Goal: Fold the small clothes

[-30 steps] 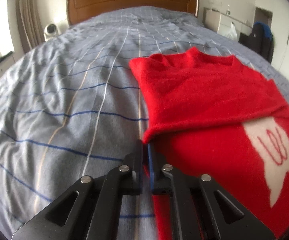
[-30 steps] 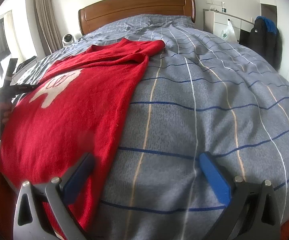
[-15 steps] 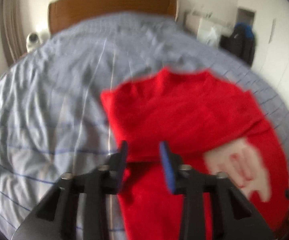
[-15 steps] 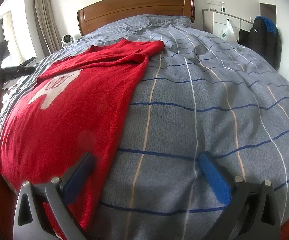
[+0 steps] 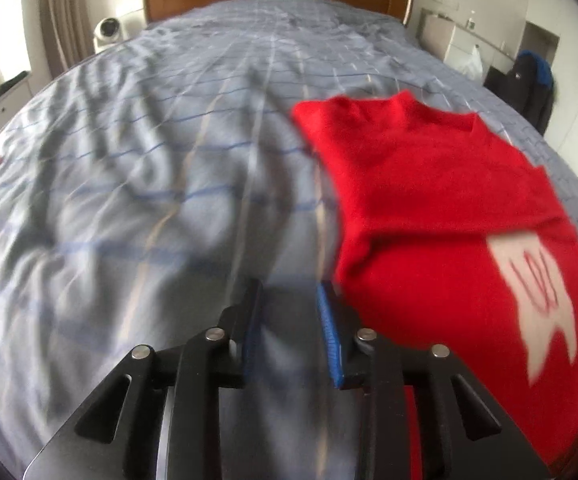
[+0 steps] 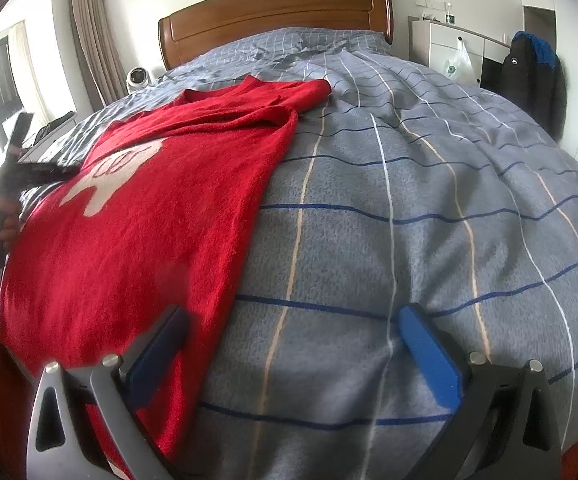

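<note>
We see the red sweater [image 6: 161, 216] lying flat on the checked bedspread [image 6: 409, 208], collar toward the far headboard [image 6: 277, 12], hem toward the near bed edge; its long axis runs near to far. One sleeve is folded across the chest.

Our left gripper [image 5: 291, 320] has its jaws parted, holding nothing, just left of the sweater's left edge; the view is blurred.

Our right gripper [image 6: 289, 344] is spread wide and empty, its left finger over the sweater's near right edge, its right finger above bare bedspread.

Both grippers flank the garment; we judge the right one better placed for the near hem.
</note>
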